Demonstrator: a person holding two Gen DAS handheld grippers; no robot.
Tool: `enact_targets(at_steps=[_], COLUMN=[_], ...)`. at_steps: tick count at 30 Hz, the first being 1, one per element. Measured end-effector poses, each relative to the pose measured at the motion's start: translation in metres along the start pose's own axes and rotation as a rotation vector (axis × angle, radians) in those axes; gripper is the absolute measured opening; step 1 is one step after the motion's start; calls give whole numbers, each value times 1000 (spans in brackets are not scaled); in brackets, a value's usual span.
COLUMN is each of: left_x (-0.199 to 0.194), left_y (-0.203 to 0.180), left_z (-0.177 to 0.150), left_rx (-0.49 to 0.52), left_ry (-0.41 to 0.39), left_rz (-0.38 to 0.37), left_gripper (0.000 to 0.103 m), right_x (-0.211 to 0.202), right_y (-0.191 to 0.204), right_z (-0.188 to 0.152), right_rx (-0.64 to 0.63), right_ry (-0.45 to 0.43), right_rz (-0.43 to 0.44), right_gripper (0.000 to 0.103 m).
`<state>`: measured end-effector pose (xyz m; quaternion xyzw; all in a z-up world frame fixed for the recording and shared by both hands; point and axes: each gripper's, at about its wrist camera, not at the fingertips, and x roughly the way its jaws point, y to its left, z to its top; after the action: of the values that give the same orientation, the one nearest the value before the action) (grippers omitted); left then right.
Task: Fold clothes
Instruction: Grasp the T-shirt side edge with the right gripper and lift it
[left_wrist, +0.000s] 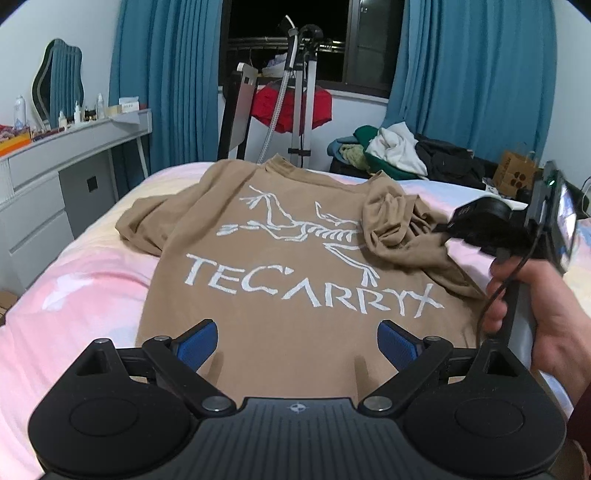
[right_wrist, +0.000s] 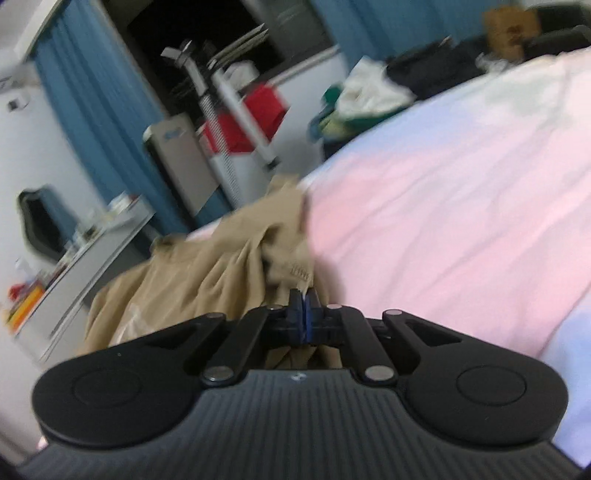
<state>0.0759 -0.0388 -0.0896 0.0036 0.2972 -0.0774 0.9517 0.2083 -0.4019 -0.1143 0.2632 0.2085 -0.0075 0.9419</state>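
One tan shirt (left_wrist: 295, 266) lies on the bed (left_wrist: 74, 280); left gripper (left_wrist: 297, 341) gapes wide, right gripper (right_wrist: 304, 314) pinches its blurred sleeve (right_wrist: 291, 258).

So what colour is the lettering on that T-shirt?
White, on the tan T-shirt; the lettering shows best in the left wrist view.

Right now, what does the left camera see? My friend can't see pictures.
A tan T-shirt with white lettering lies on a pink bed. The open left gripper hovers over its near hem, and one sleeve is bunched.
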Motion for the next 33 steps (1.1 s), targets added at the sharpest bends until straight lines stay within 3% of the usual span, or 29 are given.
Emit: enact_targets(at_steps=[3, 6, 8, 13, 15, 19, 21, 22, 23, 29, 31, 33], left_x=[0, -2, -3, -2, -1, -2, -2, -1, -1, 4, 4, 4], left_y=[-1, -2, -4, -6, -6, -9, -9, -9, -9, -11, -11, -12], left_z=[-1, -1, -2, -2, -1, -4, -6, -7, -8, -11, -11, -10], left_rx=[3, 17, 30, 24, 18, 41, 51, 51, 51, 69, 68, 67], left_ry=[5, -2, -9, 4, 9, 2, 4, 8, 13, 24, 29, 28], left_rz=[-5, -13, -10, -6, -7, 1, 3, 0, -2, -13, -21, -27], left_gripper=[95, 95, 95, 95, 95, 95, 95, 95, 95, 95, 95, 95], right_x=[-23, -35, -38, -45, -46, -40, -32, -27, -22, 0, -4, -6], right_y=[-15, -49, -78, -158, -169, -140, -121, -115, -109, -88, -92, -84], right_z=[26, 53, 62, 44, 42, 51, 52, 50, 48, 30, 27, 21], right_rx=[29, 89, 104, 284, 321, 220, 177, 164, 151, 49, 10, -86], right_ry=[-138, -211, -222, -140, -121, -89, -36, -8, 17, 115, 168, 227], right_rz=[-95, -208, -303, -379, -297, -60, 22, 44, 65, 85, 74, 64], right_gripper=[4, 3, 3, 5, 6, 9, 30, 56, 71, 70, 60, 38])
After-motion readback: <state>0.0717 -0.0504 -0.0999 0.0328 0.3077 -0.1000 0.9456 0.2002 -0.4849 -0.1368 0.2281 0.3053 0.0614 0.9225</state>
